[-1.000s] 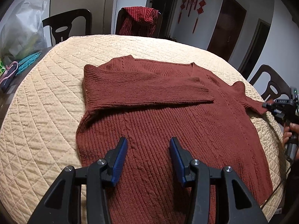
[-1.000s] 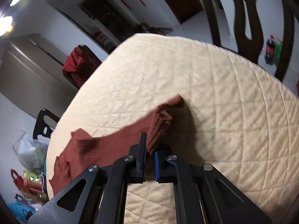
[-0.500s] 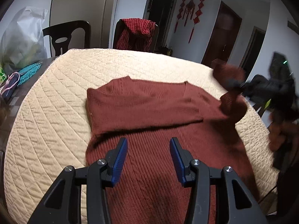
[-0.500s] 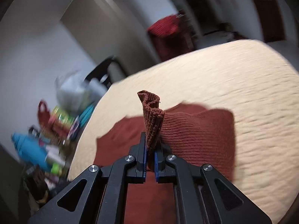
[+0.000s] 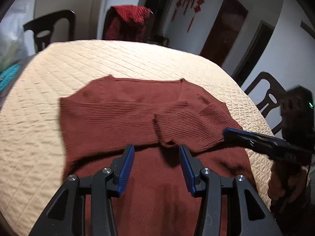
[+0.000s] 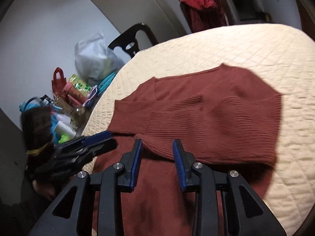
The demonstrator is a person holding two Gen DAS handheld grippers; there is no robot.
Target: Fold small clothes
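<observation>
With both sleeves folded across sweater point(image 5: 122, 118), right gripper point(image 6: 156, 163) jaws just opened, empty; left gripper point(image 5: 156, 169) half-open, empty, over hem, nearer.

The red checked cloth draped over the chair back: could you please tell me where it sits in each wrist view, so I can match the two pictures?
Left wrist view: the red checked cloth hangs at top centre, beyond the table's far edge.
Right wrist view: the same cloth hangs at the upper right, again behind the far edge.
Shared landmark: the rust-brown sweater lies on the quilted table cover.
</observation>
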